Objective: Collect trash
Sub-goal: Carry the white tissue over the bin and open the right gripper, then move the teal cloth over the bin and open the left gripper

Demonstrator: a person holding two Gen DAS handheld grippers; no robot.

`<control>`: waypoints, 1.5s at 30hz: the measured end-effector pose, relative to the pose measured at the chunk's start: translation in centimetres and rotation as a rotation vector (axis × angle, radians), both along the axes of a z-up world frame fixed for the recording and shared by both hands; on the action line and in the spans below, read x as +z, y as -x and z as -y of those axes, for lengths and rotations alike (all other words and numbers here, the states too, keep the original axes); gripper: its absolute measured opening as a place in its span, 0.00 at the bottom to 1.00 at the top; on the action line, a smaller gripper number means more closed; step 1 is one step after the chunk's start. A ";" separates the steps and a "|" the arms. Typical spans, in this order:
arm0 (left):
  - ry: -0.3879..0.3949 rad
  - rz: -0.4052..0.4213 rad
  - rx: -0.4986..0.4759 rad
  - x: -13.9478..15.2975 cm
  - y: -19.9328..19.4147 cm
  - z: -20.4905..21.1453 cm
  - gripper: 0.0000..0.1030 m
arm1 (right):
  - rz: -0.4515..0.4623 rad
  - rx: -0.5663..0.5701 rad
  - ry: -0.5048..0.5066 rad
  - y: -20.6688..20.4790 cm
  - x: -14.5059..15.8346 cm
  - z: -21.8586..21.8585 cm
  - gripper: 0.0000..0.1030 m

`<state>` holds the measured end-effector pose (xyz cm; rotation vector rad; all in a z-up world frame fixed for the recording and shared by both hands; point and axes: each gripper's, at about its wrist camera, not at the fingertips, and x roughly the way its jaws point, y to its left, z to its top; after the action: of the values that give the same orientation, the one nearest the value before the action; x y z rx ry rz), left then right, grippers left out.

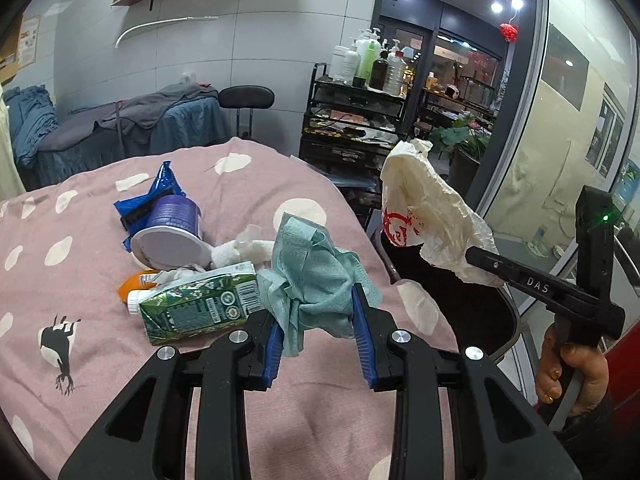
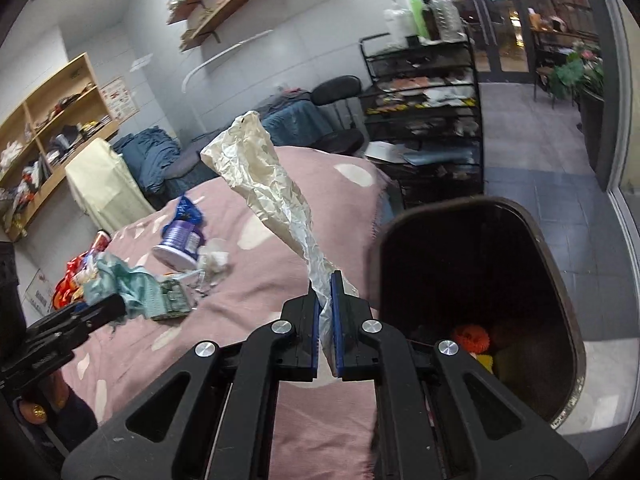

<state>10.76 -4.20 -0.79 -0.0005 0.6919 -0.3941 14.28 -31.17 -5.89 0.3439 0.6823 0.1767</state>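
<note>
My left gripper point(image 1: 316, 312) is shut on a crumpled teal cloth wipe point(image 1: 312, 268), held just above the pink polka-dot bedcover point(image 1: 80, 280). My right gripper point(image 2: 326, 280) is shut on a crumpled white plastic bag point(image 2: 264, 172), which sticks up above the bed's edge beside the dark trash bin point(image 2: 560, 280). The bag point(image 1: 424, 216) with red print and the right gripper point(image 1: 486, 262) also show in the left wrist view. On the bed lie a green drink carton point(image 1: 196, 304), a purple-and-white cup point(image 1: 172, 232), a blue wrapper point(image 1: 156, 196) and white tissue point(image 1: 244, 248).
The bin holds orange and yellow items point(image 2: 476, 344). A black cart with bottles point(image 1: 360, 92) stands beyond the bed. A black chair point(image 1: 246, 100), a blue-covered bed point(image 1: 120, 128) and wall shelves point(image 2: 48, 132) stand behind. A glass wall point(image 1: 580, 100) is at right.
</note>
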 end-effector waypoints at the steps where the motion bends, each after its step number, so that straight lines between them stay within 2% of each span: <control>1: 0.004 -0.007 -0.010 -0.1 -0.1 0.4 0.30 | -0.011 -0.017 0.005 0.0 -0.4 0.4 0.06; 10: -0.017 -0.029 -0.071 -0.9 -0.5 3.1 0.30 | -0.181 -0.154 0.002 -1.2 -5.7 4.0 0.06; 18: -0.016 -0.056 -0.097 -1.5 -0.8 4.2 0.30 | -0.233 -0.164 -0.004 -1.5 -8.1 4.4 0.08; 19: -0.016 -0.061 -0.102 -1.6 -0.9 4.4 0.30 | -0.235 -0.159 -0.005 -1.5 -8.2 4.3 0.11; 20: -0.017 -0.063 -0.105 -1.6 -0.8 4.6 0.30 | -0.234 -0.155 -0.005 -1.4 -8.4 4.2 0.23; 21: -0.018 -0.064 -0.107 -1.7 -0.9 4.7 0.30 | -0.229 -0.158 -0.004 -1.3 -8.3 4.1 0.47; 23: -0.022 -0.065 -0.113 -1.7 -0.9 5.1 0.30 | -0.204 -0.176 0.009 -0.8 -8.1 3.9 0.74; 29: -0.021 -0.067 -0.135 -1.5 -1.2 6.2 0.30 | -0.165 -0.184 0.003 0.0 -7.3 4.1 0.75; 38: -0.047 -0.087 -0.210 -1.9 -2.2 10.2 0.30 | -0.090 -0.294 -0.012 1.8 -5.2 6.6 0.84; 45: -0.088 -0.123 -0.261 -2.7 -3.5 13.8 0.30 | -0.069 -0.372 -0.019 2.9 -4.5 9.3 0.85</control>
<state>14.24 -18.02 -3.52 0.1510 0.8334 -0.6180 11.35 -40.46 -10.36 0.4902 0.6728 -0.1831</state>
